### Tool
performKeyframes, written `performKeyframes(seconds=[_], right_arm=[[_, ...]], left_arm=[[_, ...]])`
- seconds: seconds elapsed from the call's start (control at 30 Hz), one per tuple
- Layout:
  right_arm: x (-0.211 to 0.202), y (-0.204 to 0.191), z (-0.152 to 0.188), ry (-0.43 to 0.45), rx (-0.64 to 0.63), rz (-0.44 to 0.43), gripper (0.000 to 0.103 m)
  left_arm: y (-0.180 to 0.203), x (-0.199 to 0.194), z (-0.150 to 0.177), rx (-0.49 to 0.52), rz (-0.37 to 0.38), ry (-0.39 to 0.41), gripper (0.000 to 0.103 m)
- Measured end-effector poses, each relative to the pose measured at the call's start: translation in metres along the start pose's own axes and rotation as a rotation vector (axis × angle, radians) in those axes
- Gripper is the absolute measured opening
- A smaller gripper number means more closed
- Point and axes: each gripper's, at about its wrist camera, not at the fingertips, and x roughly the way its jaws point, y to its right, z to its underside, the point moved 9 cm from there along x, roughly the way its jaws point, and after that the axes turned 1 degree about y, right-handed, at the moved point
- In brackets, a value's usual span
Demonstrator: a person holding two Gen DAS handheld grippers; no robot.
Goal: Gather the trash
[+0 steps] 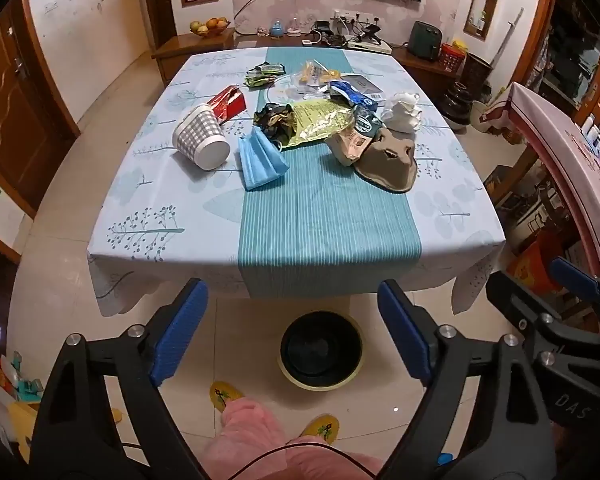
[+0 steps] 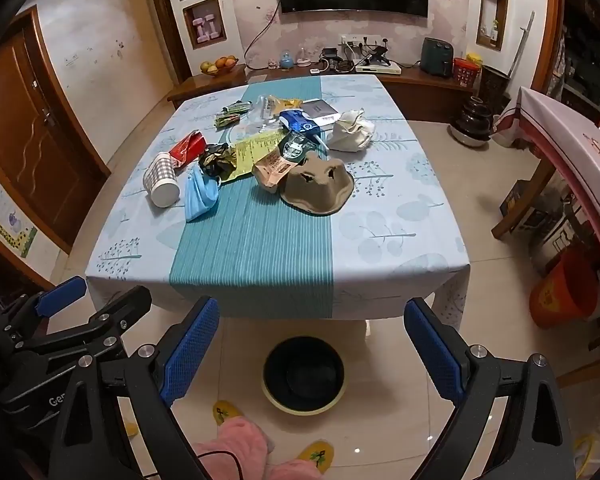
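Tongs: left gripper and right gripper both spread wide, holding nothing; poised short of the table.
Bin: on the floor by the near edge; handy for dropping litter.
Litter: paper cup tipped over, blue mask nearest.

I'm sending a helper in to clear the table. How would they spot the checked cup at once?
On the table, look left of the teal runner. The cup lies on its side beside the blue face mask, below the red wrapper. It alone has a grey-and-white check pattern.
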Motion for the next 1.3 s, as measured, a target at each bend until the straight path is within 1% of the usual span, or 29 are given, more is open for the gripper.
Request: performKeyframes(seconds=[0.1,0.17,0.2,0.23,0.57,0.87,1.3], right_arm=[[-0.001,0.001,0.000,0.003,0.024,0.003,0.095],[0.004,-0.001,-0.002,0.005,0.022,0.015,0.095],[0.004,0.000,-0.002,0.010,0.022,0.015,0.095],[-0.006,0.001,-0.006,0.019,0.020,0.016,0.095],[-0.014,0.001,-0.011,0.029,0.009,0.026,0.095],[-0.014,0.002,-0.010,0.027,0.005,0.031,0.093],[-0.014,0.004,-0.010,0.023,0.009,0.026,0.093]], left_arm=[[0.007,-0.001,-0.002,0.012,0.004,0.004,0.084],[-0.002,-0.001,-0.006,0.010,0.026,0.007,0.084],[-0.002,-0.001,-0.007,0.013,0.027,0.006,0.084],[-0.001,-0.001,-0.007,0.014,0.028,0.006,0.084],[0.001,0.000,-0.014,0.014,0.031,0.009,0.084],[0.001,-0.003,-0.011,0.007,0.036,0.001,0.084],[0.003,-0.006,-0.005,-0.008,0.039,-0.009,0.084]])
